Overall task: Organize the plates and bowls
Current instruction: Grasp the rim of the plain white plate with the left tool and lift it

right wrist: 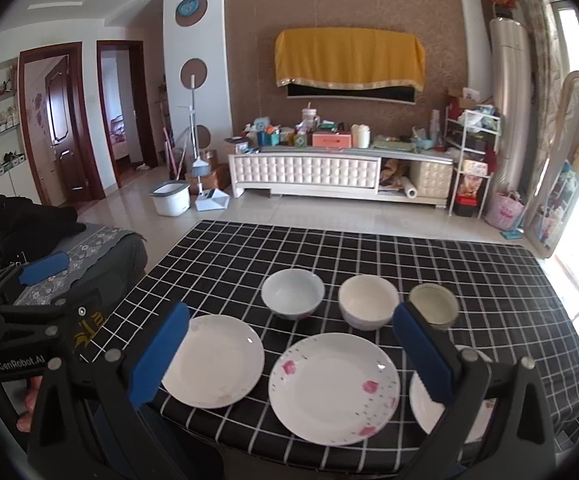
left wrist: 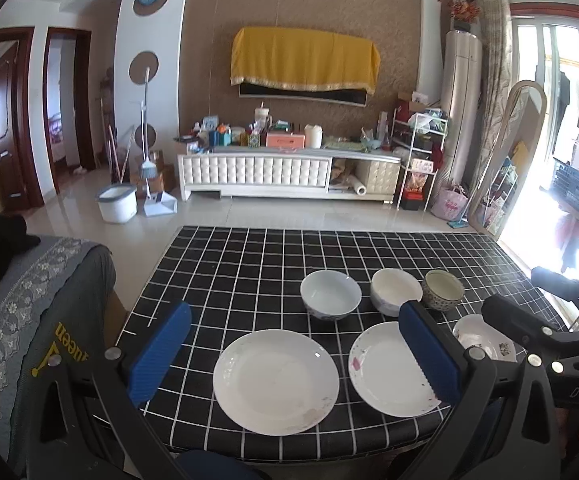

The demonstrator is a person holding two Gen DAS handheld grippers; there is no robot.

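Note:
Three plates lie in a row along the near edge of the black checked table (left wrist: 249, 264): a plain white plate (left wrist: 275, 380) (right wrist: 213, 360), a pink-flowered plate (left wrist: 389, 368) (right wrist: 333, 388), and a third plate (left wrist: 485, 338) (right wrist: 429, 404) partly hidden by fingers. Behind them stand a white-blue bowl (left wrist: 330, 294) (right wrist: 292, 293), a cream bowl (left wrist: 395, 290) (right wrist: 367, 306) and a small patterned bowl (left wrist: 443, 290) (right wrist: 433, 304). My left gripper (left wrist: 293, 352) is open above the plain plate. My right gripper (right wrist: 289, 356) is open above the flowered plate. Both are empty.
A grey sofa arm with a lace cover (left wrist: 29, 320) (right wrist: 89, 248) sits left of the table. Beyond the table are tiled floor, a white TV cabinet (left wrist: 289, 172), a mop bucket (left wrist: 116, 203) and a mirror (left wrist: 505, 160) by the bright window.

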